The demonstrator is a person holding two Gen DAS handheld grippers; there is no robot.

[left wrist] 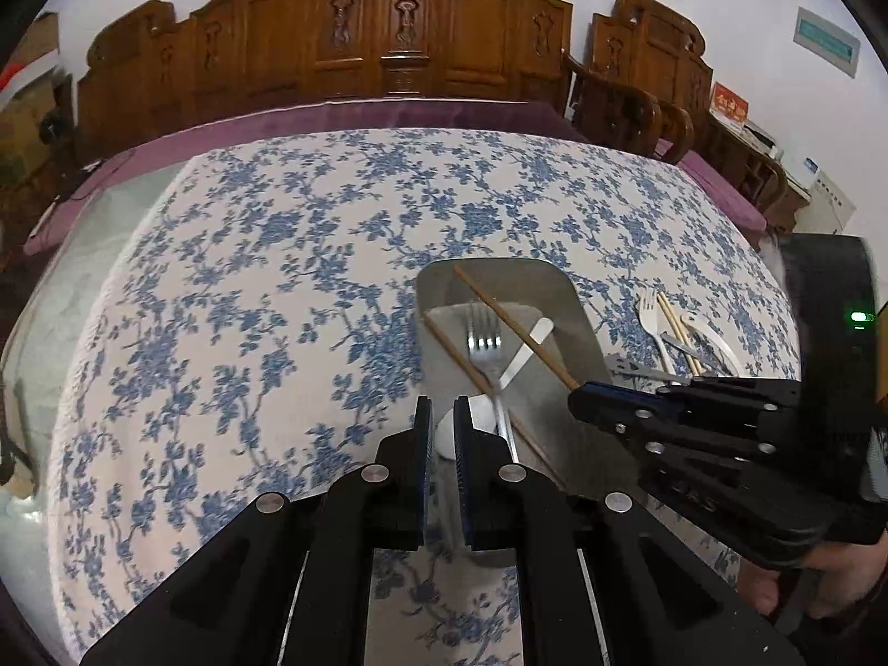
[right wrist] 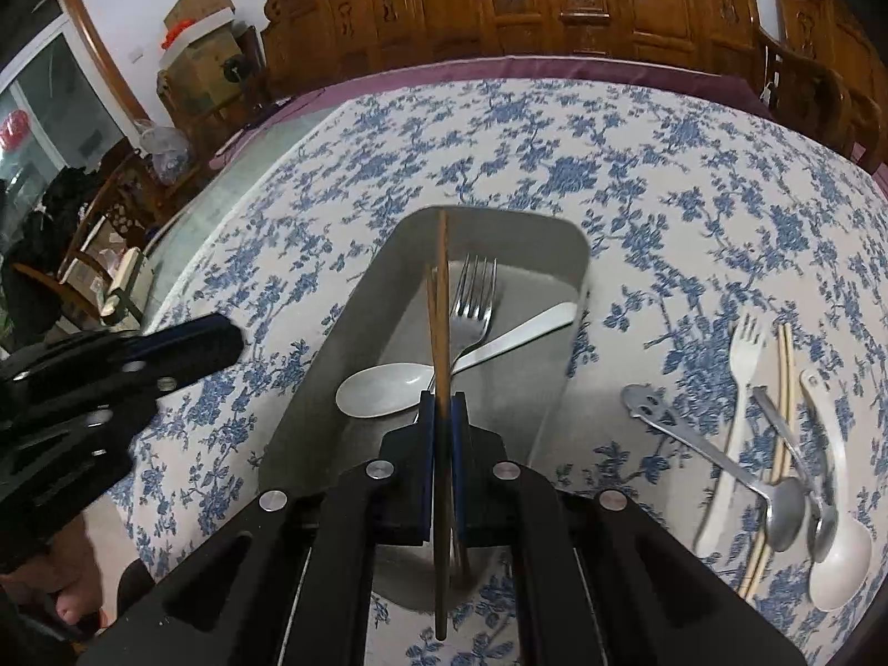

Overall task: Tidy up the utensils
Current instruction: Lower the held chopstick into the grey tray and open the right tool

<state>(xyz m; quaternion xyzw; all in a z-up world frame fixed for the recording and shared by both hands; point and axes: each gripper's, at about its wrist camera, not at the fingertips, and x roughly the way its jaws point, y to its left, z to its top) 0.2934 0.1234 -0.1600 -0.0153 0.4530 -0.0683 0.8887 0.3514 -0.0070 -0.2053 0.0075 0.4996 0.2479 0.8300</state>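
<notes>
In the left wrist view, the left gripper (left wrist: 442, 416) covers most of a white spoon (left wrist: 482, 416) bowl and the near end of the metal tray (left wrist: 577, 327). The loose utensils right of the tray are partly hidden behind the right gripper (left wrist: 577, 388). In the right wrist view, the right gripper (right wrist: 442, 408) hides the middle of a brown chopstick (right wrist: 442, 288), the steel fork (right wrist: 472, 305) handle and the tray's (right wrist: 344, 333) near rim.

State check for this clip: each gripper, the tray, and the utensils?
Left gripper: shut, empty.
Right gripper: shut on a brown chopstick above the tray.
Tray: holds fork, spoon, another chopstick.
Utensil pile: loose on the tablecloth, outside the tray.
</notes>
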